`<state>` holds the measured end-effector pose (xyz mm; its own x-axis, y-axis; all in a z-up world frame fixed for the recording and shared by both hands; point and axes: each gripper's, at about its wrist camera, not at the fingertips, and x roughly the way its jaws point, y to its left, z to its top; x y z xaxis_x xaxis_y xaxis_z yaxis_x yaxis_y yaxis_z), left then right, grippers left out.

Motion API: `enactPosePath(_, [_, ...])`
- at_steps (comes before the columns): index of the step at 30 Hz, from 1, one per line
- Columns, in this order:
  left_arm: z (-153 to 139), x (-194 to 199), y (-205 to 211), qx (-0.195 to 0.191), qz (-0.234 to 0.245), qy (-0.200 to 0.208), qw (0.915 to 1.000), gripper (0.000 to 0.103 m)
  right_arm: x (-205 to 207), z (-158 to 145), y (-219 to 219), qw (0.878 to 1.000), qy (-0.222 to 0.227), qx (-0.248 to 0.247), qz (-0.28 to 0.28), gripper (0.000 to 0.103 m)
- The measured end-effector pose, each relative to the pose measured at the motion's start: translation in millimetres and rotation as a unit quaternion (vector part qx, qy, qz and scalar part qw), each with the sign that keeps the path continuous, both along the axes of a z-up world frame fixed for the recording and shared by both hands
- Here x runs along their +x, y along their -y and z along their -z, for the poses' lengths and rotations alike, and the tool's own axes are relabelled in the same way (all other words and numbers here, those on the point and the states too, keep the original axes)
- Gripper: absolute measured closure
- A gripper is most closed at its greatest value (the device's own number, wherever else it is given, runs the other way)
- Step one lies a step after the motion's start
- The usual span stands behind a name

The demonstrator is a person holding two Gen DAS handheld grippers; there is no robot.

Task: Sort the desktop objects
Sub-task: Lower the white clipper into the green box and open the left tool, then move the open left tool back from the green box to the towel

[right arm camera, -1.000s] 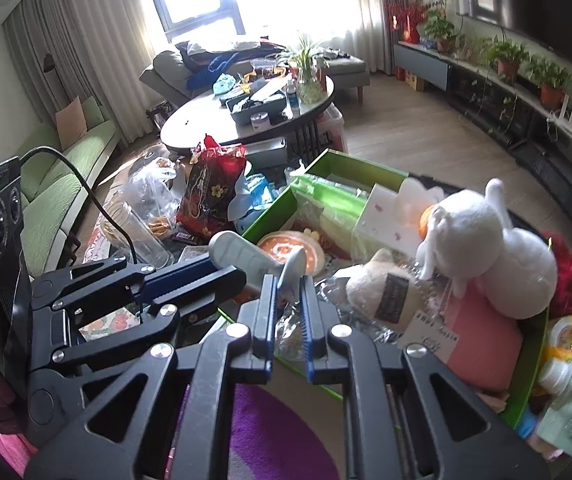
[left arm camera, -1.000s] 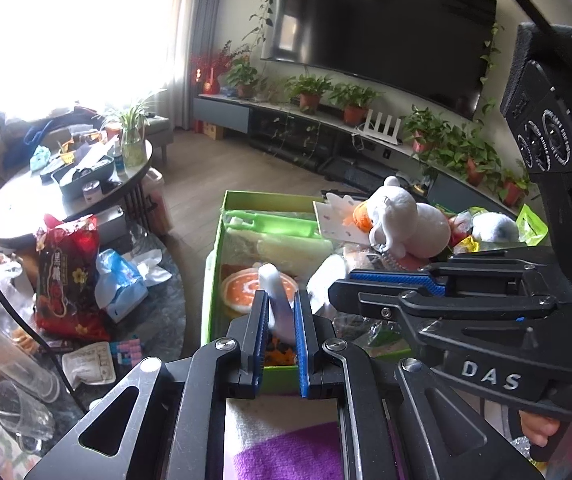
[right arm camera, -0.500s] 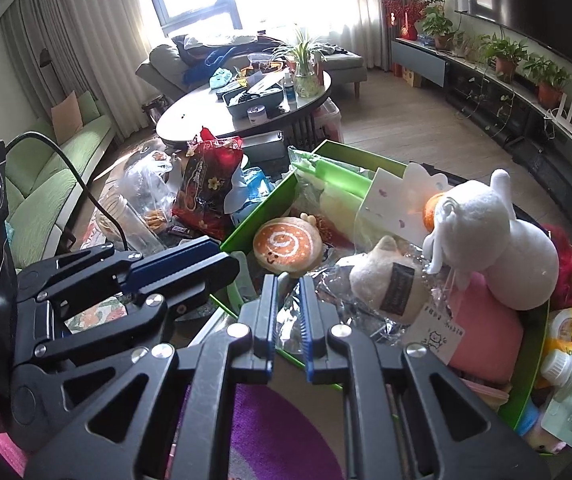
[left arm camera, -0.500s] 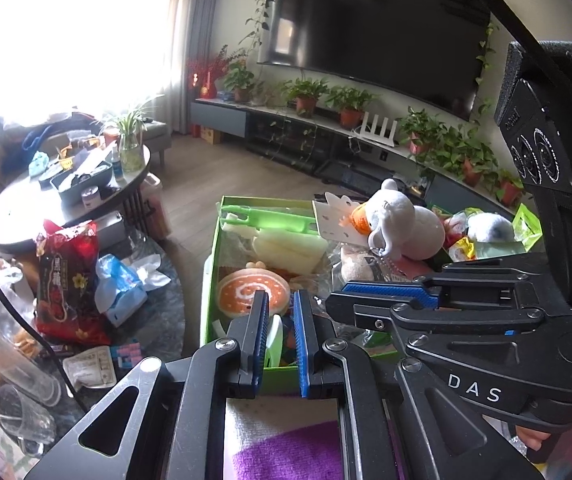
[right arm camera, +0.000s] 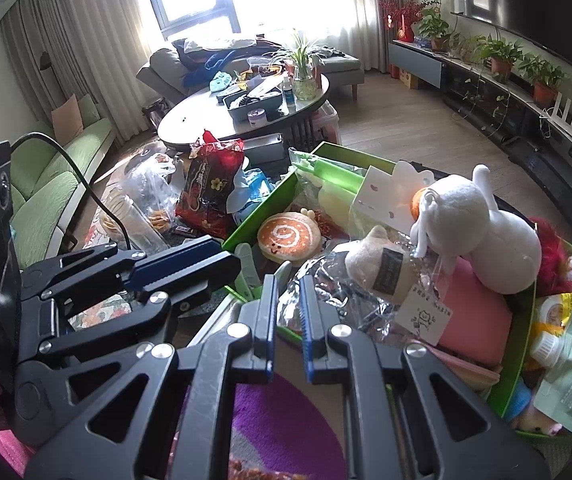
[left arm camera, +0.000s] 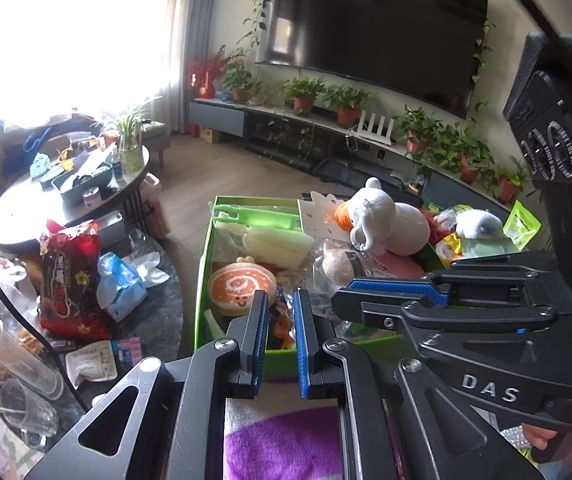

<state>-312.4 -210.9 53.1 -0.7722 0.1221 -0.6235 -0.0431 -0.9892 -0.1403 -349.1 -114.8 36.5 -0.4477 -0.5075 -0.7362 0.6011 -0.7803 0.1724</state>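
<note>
From my remote seat, the green cardboard box (left arm camera: 203, 280) fills the middle of both views, a shallow rectangular tray with glossy walls, heaped with soft goods. The biggest item inside is a white plush duck (right arm camera: 482, 236), rounded and fuzzy with an orange bill, lying toward the box's far right. Just beside it sits a smaller beige plush (right arm camera: 374, 260) wrapped in crinkled clear film, resting on a flat pink pad (right arm camera: 474, 320). Nearer the left wall lies a round orange cushion (left arm camera: 242, 286) with a white swirl and a stitched smile. Outside the box, on the dark glass table (left arm camera: 166, 312), stands a crumpled red snack bag (left arm camera: 68, 280) next to a pale blue tissue pack (left arm camera: 120, 286).

My left gripper (left arm camera: 280, 312) hangs over the box's near wall, its blue ribbed pads drawn close together with nothing between them. My right gripper (right arm camera: 288, 296) hangs over the same near edge, jaws likewise drawn together and empty, tips just short of the crinkled film.
</note>
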Motion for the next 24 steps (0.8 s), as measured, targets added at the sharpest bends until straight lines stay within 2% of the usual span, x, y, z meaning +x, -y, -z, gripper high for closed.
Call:
enactPosePath(7, [-7,20,-9,-0.001,0.007,0.003,1.0000,0.092,23,-10,-8,1.000,-0.007,-0.002,-0.007,0.090])
enactPosePath(9, [-9,26,-10,-0.002,0.007,0.001,1.0000,0.085,30,-13,-10,1.000,-0.009,-0.002,-0.008,0.090])
enactPosePath(11, [-9,34,-10,0.000,0.002,-0.001,1.0000,0.071,37,-15,-14,1.000,-0.013,-0.002,-0.008,0.090])
enactPosePath(13, [-9,41,-9,0.007,0.002,0.001,1.0000,0.065,44,-16,-17,1.000,-0.013,-0.004,-0.009,0.090])
enactPosePath(24, [-16,86,-36,-0.011,0.019,-0.004,0.9997,0.065,84,-15,-40,1.000,-0.003,-0.017,-0.011,0.090])
